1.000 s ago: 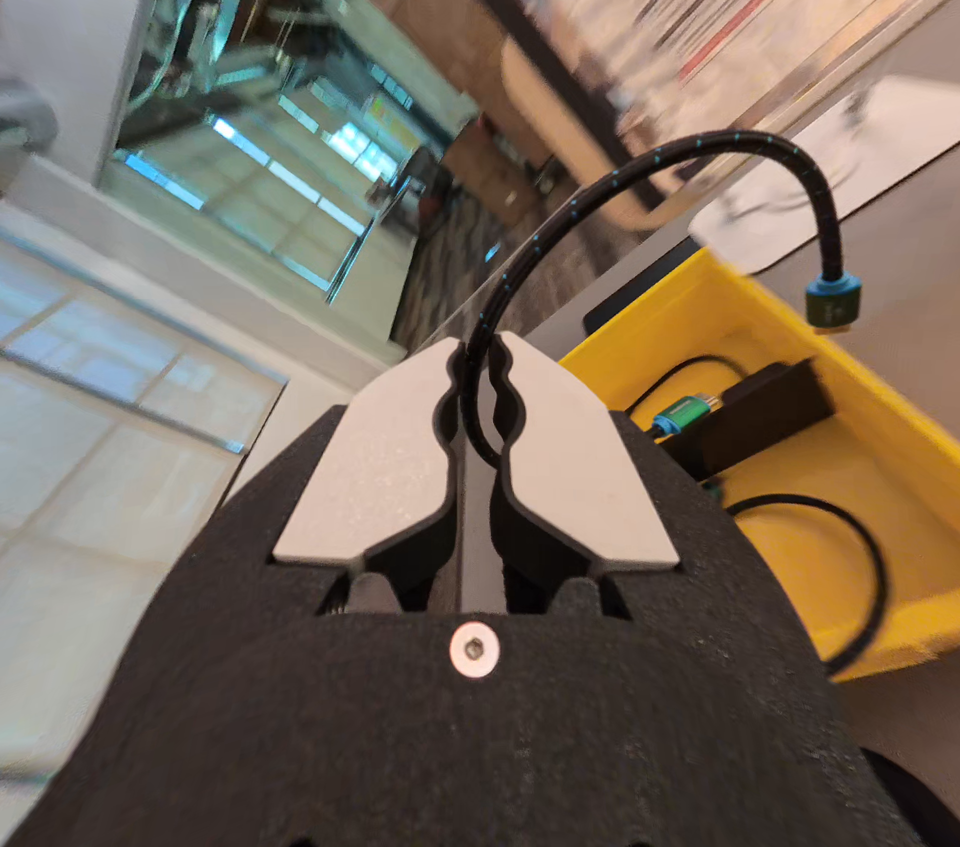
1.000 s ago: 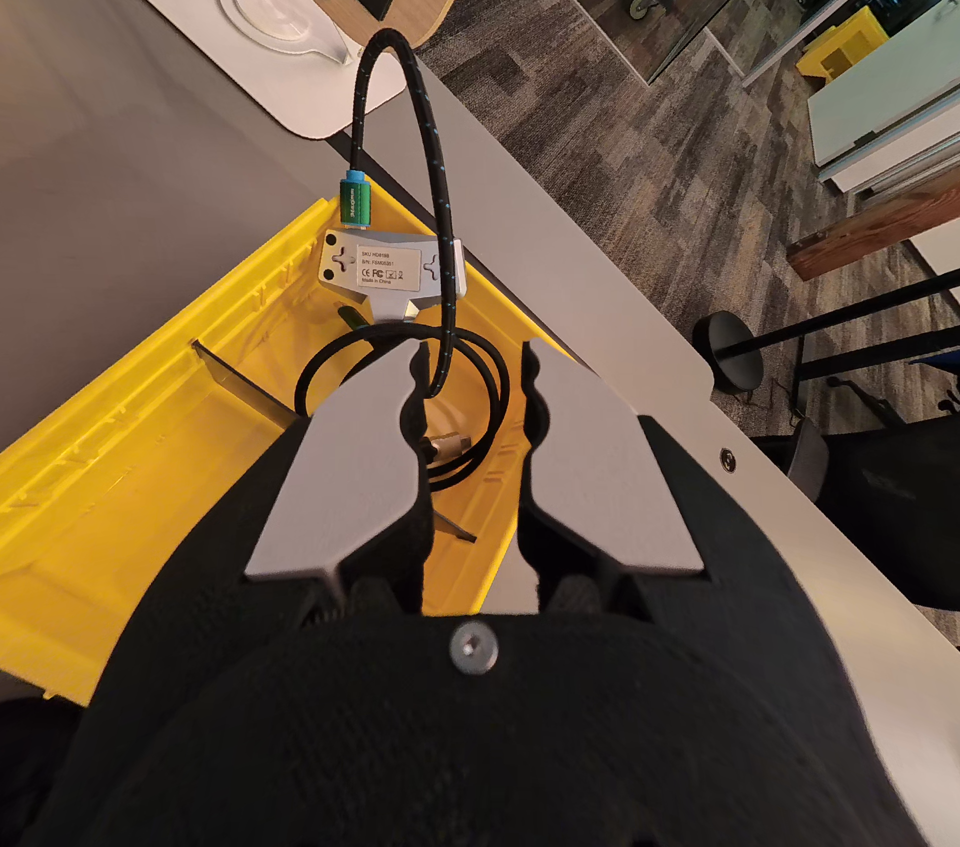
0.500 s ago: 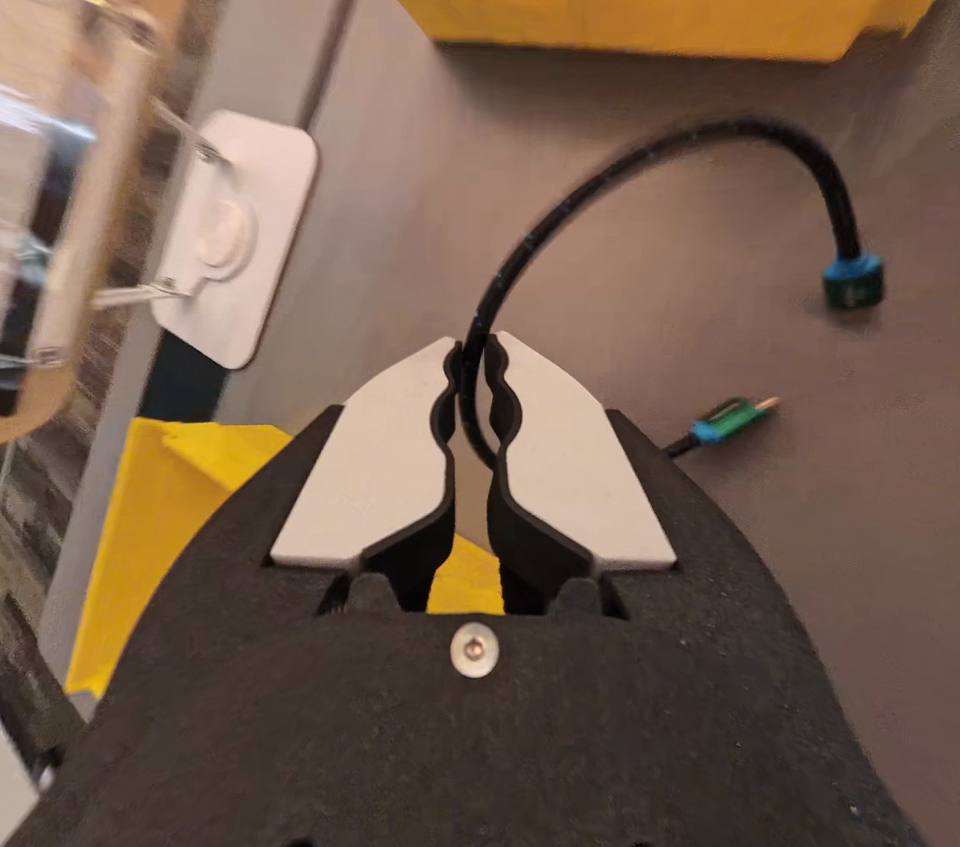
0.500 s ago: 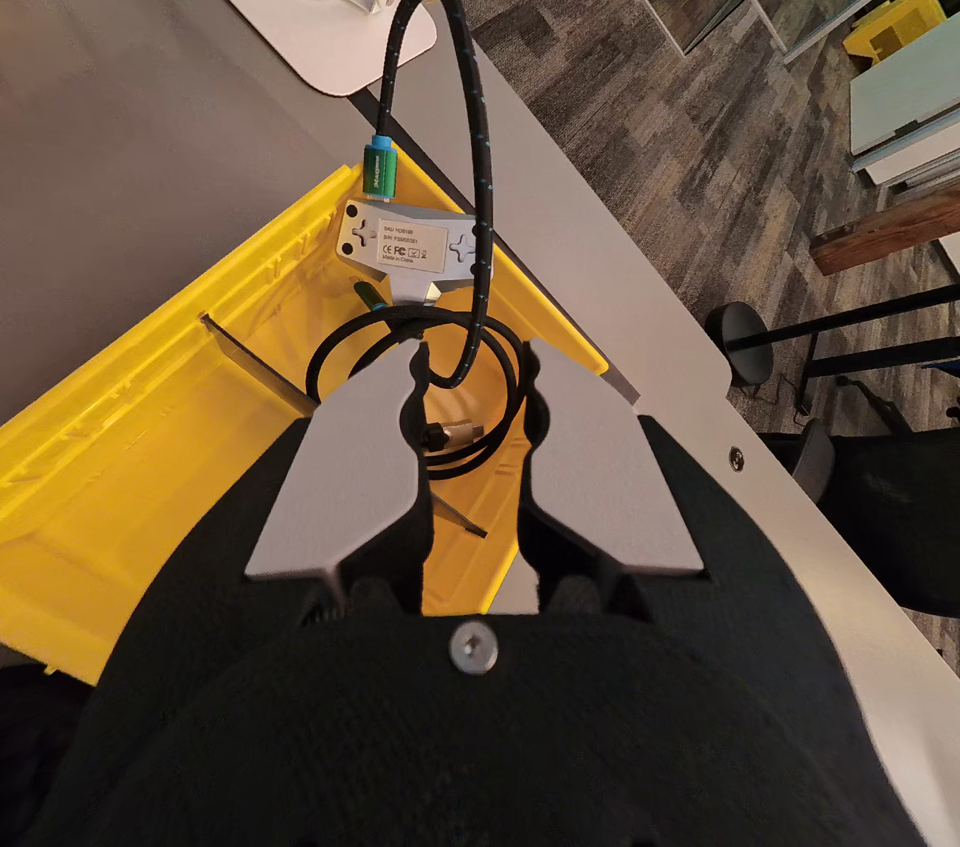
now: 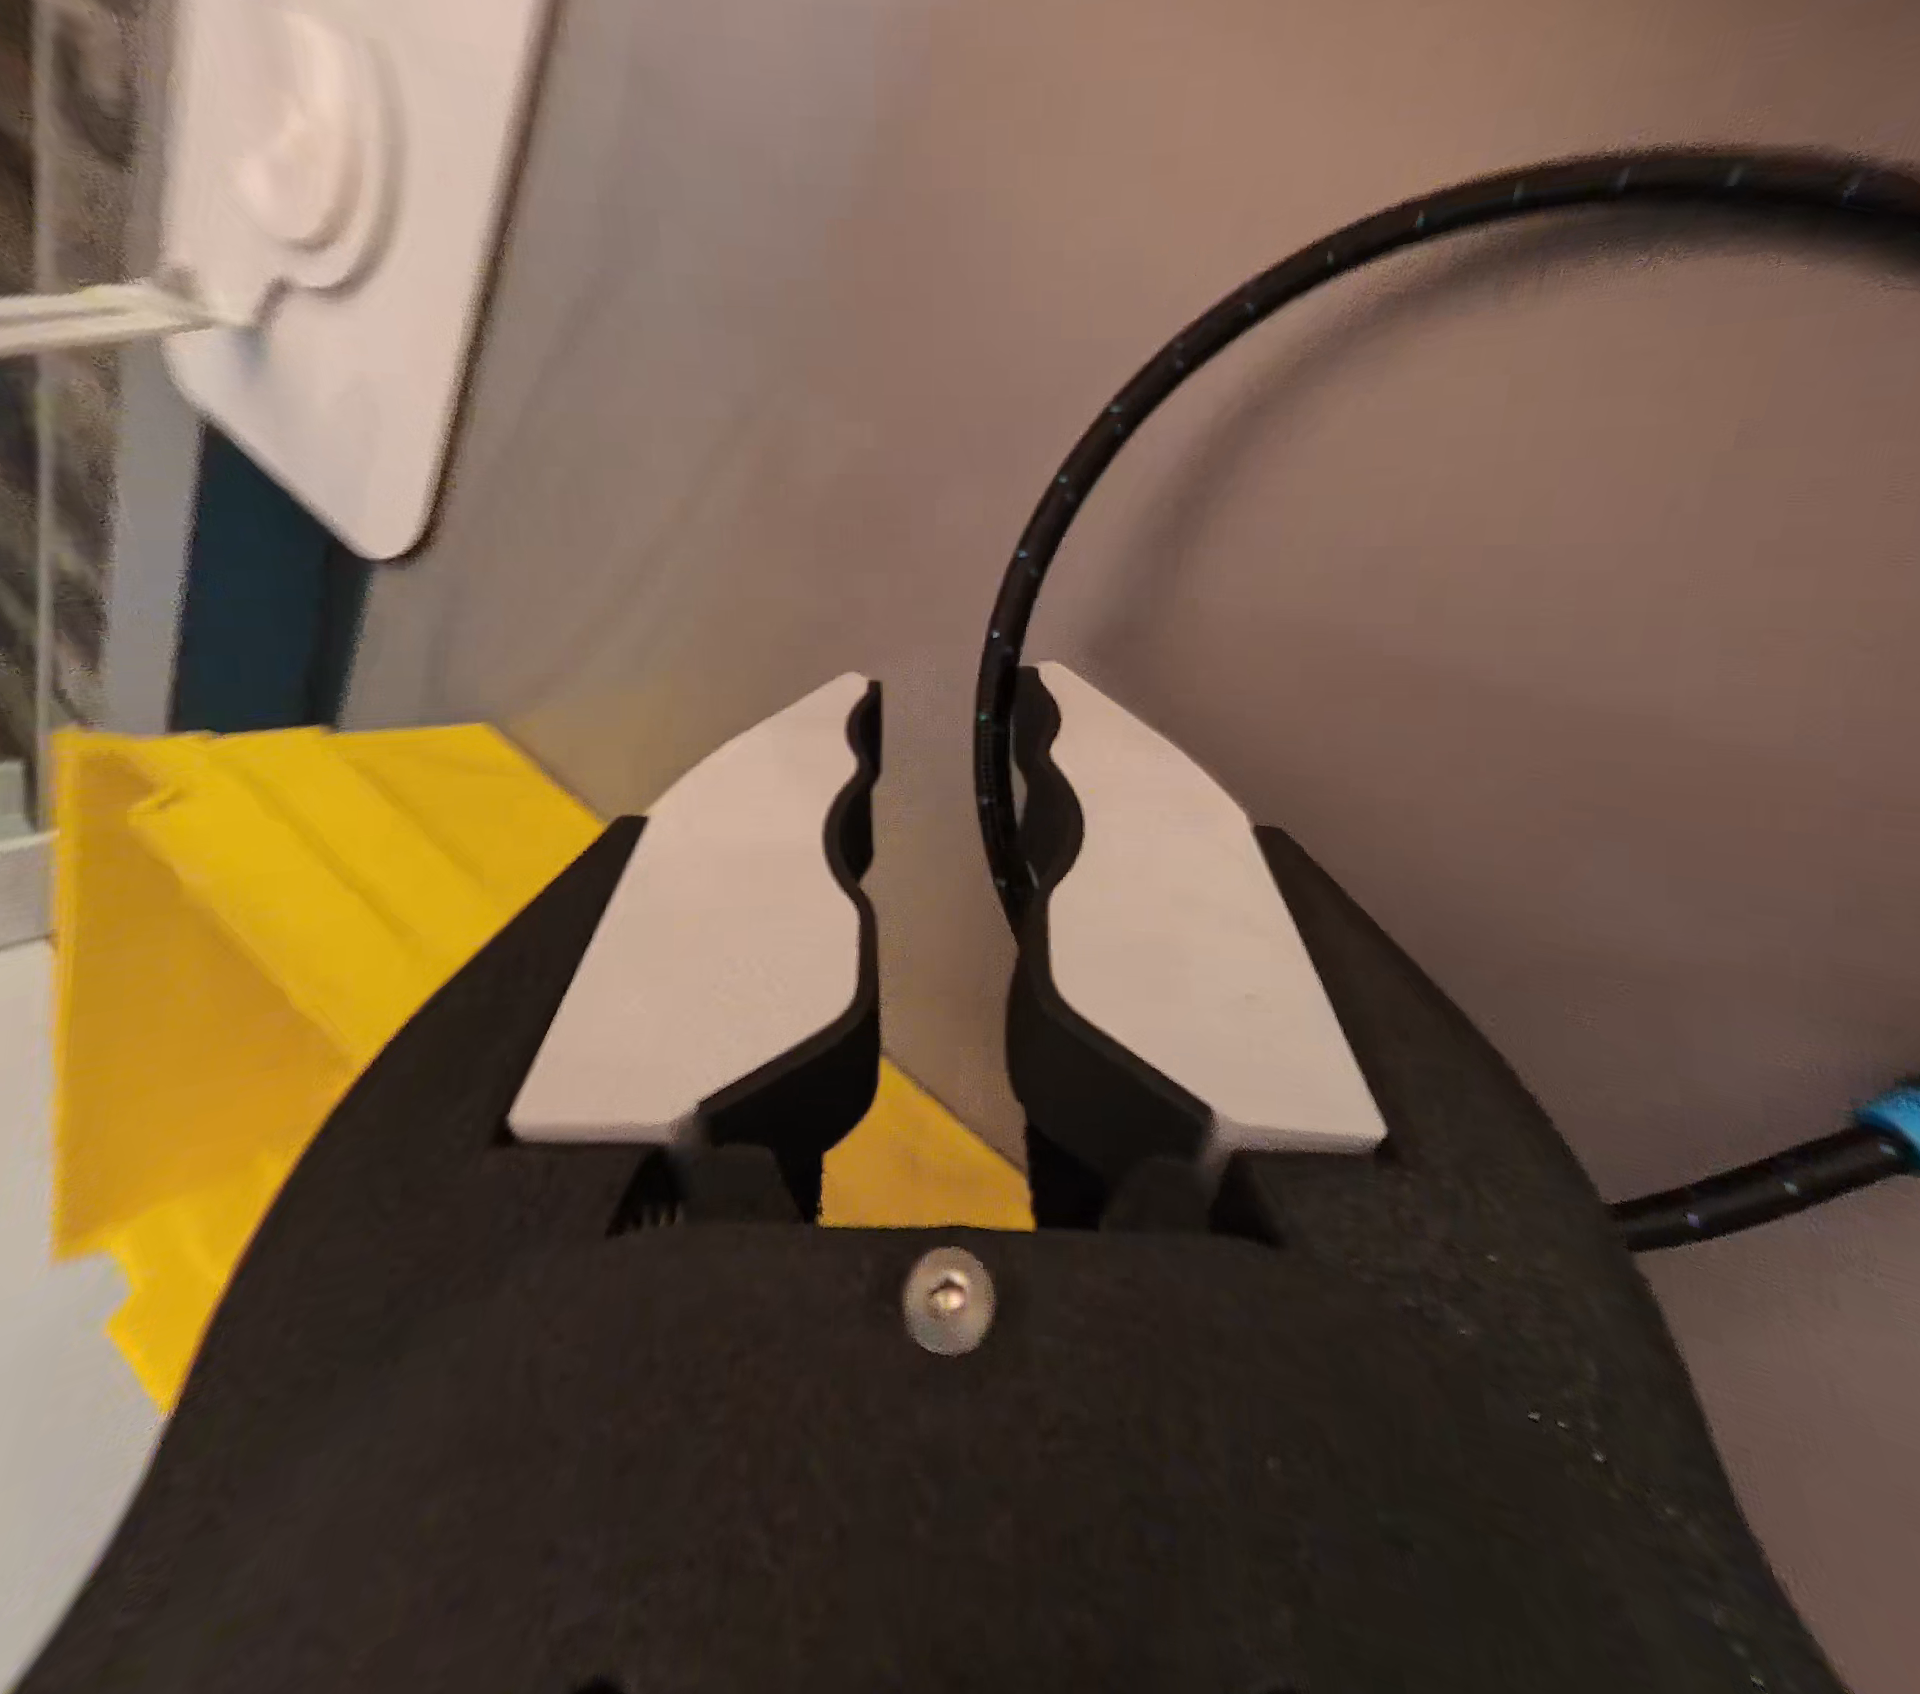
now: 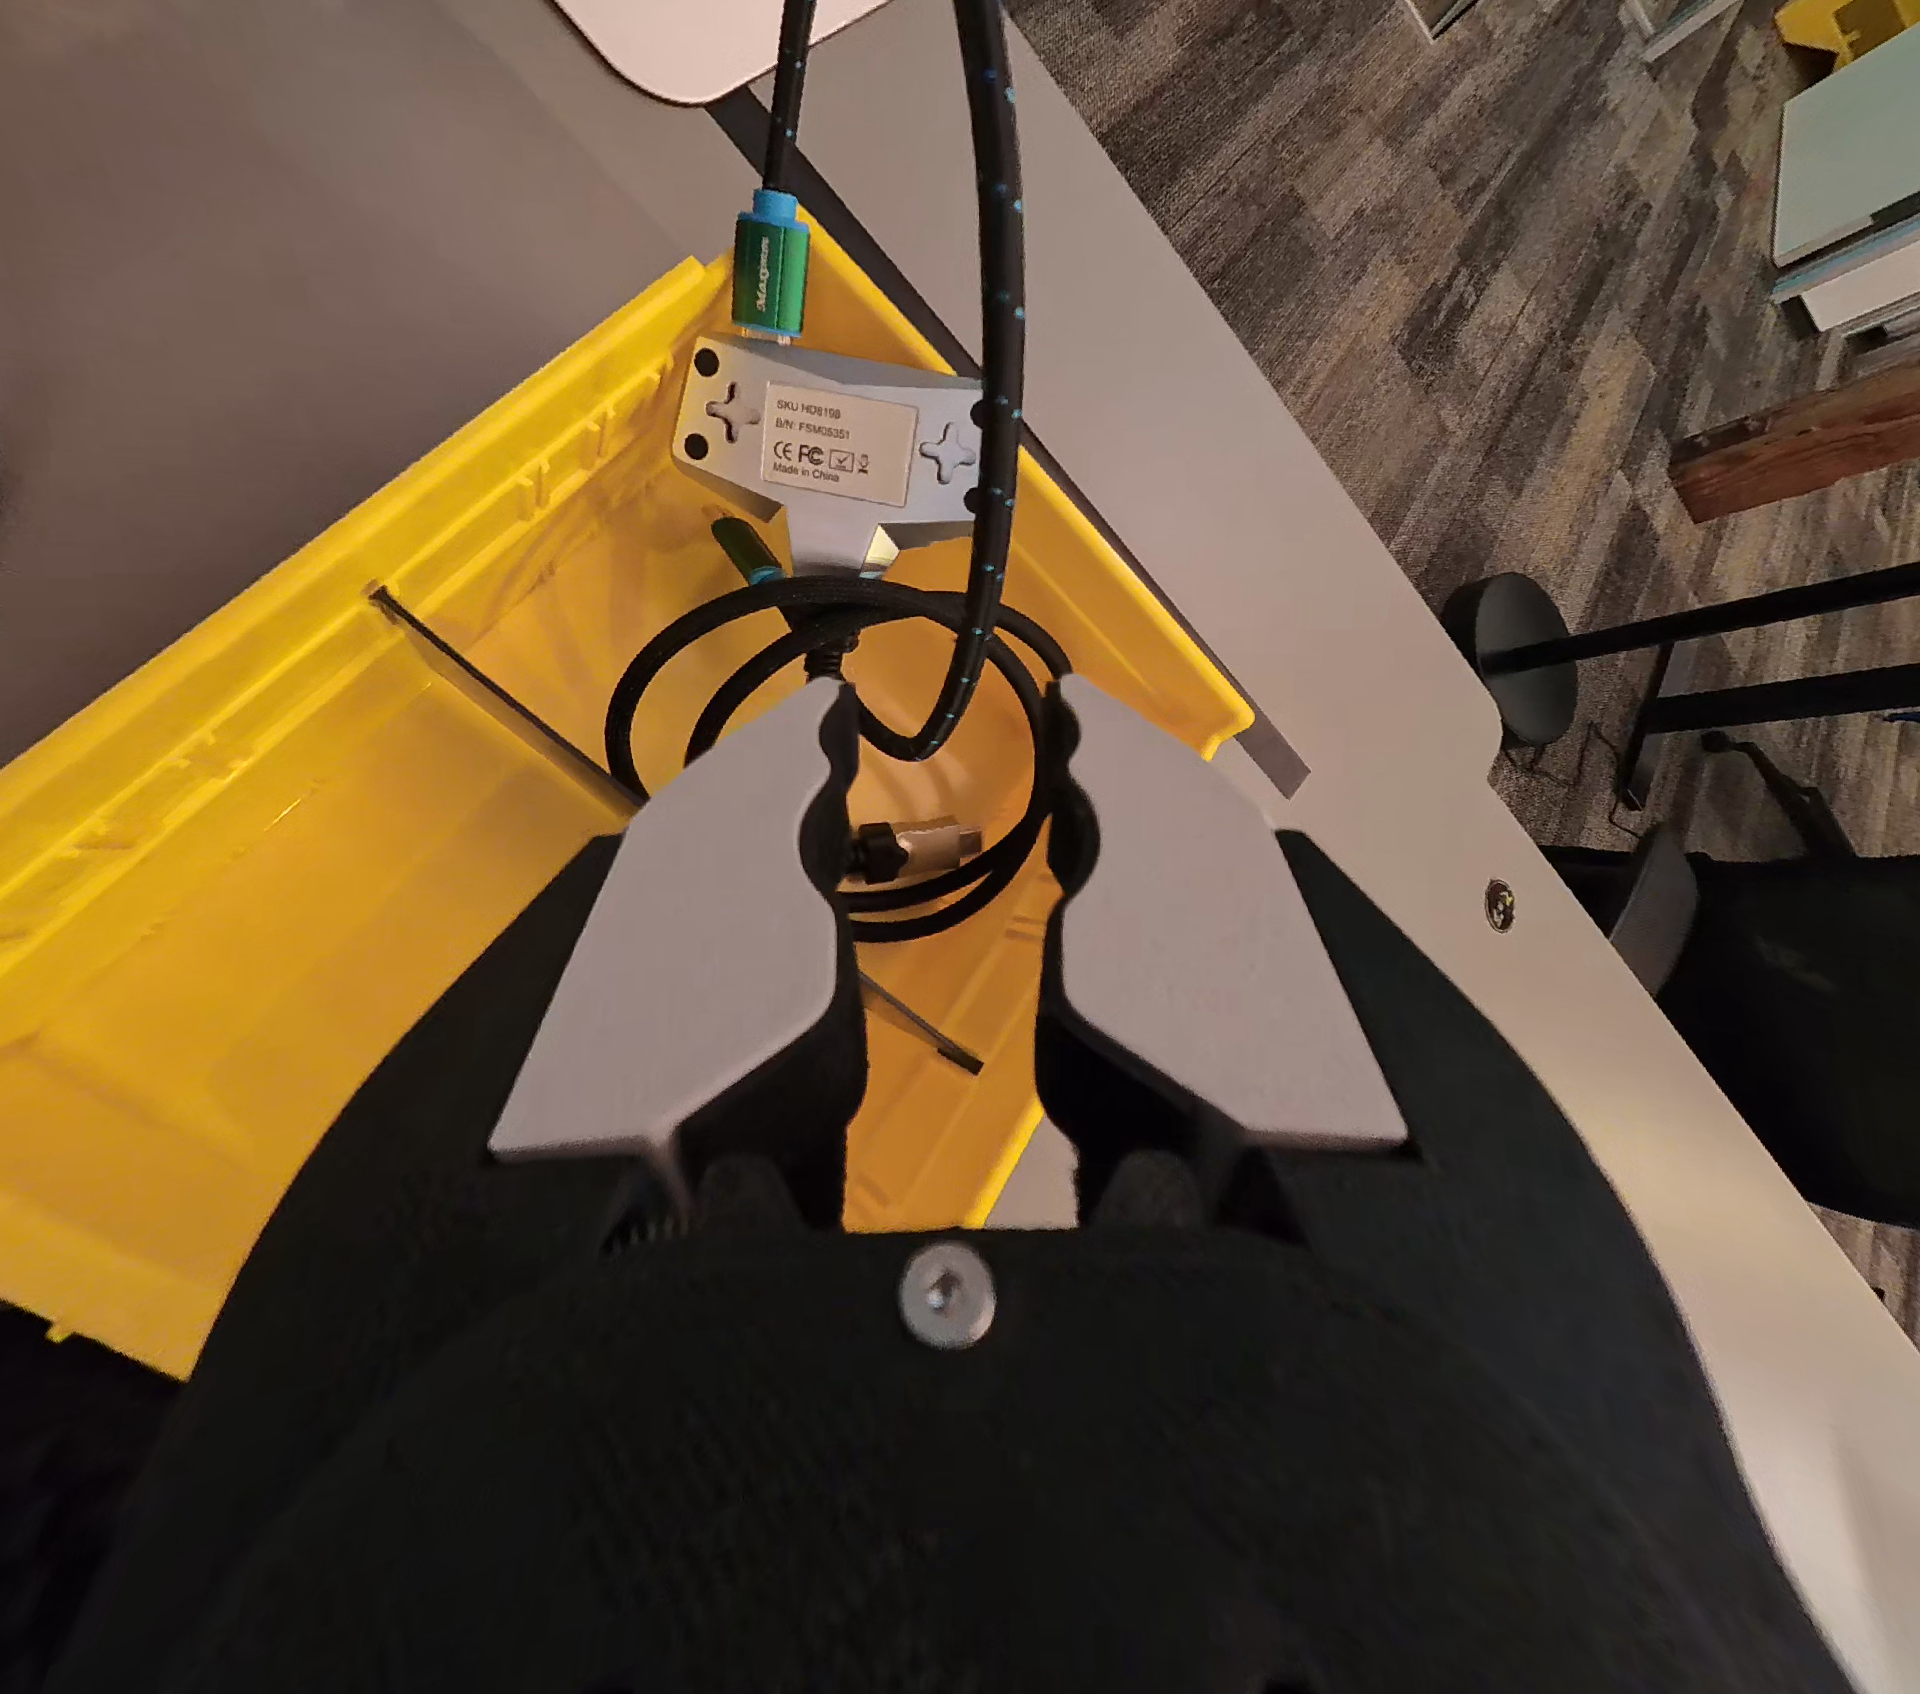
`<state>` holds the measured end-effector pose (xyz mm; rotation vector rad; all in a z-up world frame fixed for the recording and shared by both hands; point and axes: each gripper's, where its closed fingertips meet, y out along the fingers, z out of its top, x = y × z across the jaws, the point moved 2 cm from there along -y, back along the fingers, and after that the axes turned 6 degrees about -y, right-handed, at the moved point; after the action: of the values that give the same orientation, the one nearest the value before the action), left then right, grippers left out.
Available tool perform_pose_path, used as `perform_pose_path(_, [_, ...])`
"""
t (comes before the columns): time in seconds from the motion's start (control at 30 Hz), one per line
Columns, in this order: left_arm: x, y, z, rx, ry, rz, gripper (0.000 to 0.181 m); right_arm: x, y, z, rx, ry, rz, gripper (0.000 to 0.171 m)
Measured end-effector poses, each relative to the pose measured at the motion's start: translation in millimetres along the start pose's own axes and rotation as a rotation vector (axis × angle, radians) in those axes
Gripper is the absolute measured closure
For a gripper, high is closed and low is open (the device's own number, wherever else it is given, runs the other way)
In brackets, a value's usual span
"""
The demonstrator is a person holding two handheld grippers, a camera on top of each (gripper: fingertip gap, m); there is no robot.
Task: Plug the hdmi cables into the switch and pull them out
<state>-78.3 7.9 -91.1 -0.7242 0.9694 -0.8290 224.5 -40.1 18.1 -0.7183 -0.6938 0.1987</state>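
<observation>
In the left wrist view my left gripper [image 5: 951, 683] stands slightly open above the grey table [image 5: 1143, 138]. A black braided HDMI cable [image 5: 1049, 501] rests loose against the inner face of its right finger [image 5: 1164, 938] and arcs away to the right. In the right wrist view my right gripper [image 6: 945, 688] is open over the yellow bin [image 6: 260, 813]. The silver switch [image 6: 831, 449] lies label-up in the bin with a green HDMI plug [image 6: 771, 278] in one port. Its braided cable [image 6: 987, 86] loops up and back down to just ahead of my left fingertip.
A second green plug [image 6: 743, 548] lies under the switch. A coiled black cable with a silver connector [image 6: 925, 844] sits in the bin beside a thin divider [image 6: 488, 688]. A white monitor stand base [image 5: 353, 190] and another cable's blue-collared end [image 5: 1891, 1145] are on the table. The tips of one gripper are about 30 cm away from the tips of the other. My right gripper is the nearer one to the silver switch [image 6: 831, 449]: about 11 cm, against 25 cm.
My left gripper swung down over the table, then opened and let the braided cable go loose. My right gripper stayed open and moved closer to the switch.
</observation>
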Motion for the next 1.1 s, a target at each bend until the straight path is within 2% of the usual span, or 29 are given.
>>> perform_pose_path(0.1, [-30,-46,8,0.176,-0.155,-0.037,0.153,5,0,-6,-0.003,0.025,-0.006,0.137])
perform_pose_path(0.17, [-34,-76,12,0.322,-0.241,-0.203,0.15,10,0,-9,-0.001,0.045,-0.011,0.137])
perform_pose_path(0.23, [-29,-95,4,0.332,-0.266,-0.416,0.149,14,-1,-13,-0.002,0.063,-0.018,0.137])
perform_pose_path(0.27, [-38,-99,-4,0.294,-0.282,-0.426,0.149,15,-1,-16,-0.004,0.067,-0.022,0.137])
perform_pose_path(0.37, [-104,-99,-31,0.173,-0.272,-0.152,0.147,19,-5,-19,-0.003,0.081,-0.041,0.137])
perform_pose_path(0.43, [-135,-91,-47,0.083,-0.161,-0.088,0.154,22,-8,-19,0.003,0.084,-0.055,0.137])
perform_pose_path(0.5, [-153,-72,-69,-0.056,-0.109,-0.153,0.155,22,-10,-19,0.003,0.083,-0.062,0.137])
perform_pose_path(0.6, [-156,-42,-101,-0.189,0.033,-0.341,0.15,22,-11,-18,0.005,0.062,-0.072,0.137])
perform_pose_path(0.67, [-170,-24,-122,-0.239,0.122,-0.316,0.158,22,-9,-19,-0.008,0.057,-0.08,0.137])
perform_pose_path(0.87, [-172,-6,-127,-0.158,0.217,-0.42,0.156,21,0,-26,-0.079,0.015,-0.102,0.137])
perform_pose_path(1.1, [-164,18,-148,-0.232,0.368,-0.525,0.147,22,8,-22,-0.124,-0.019,-0.14,0.137])
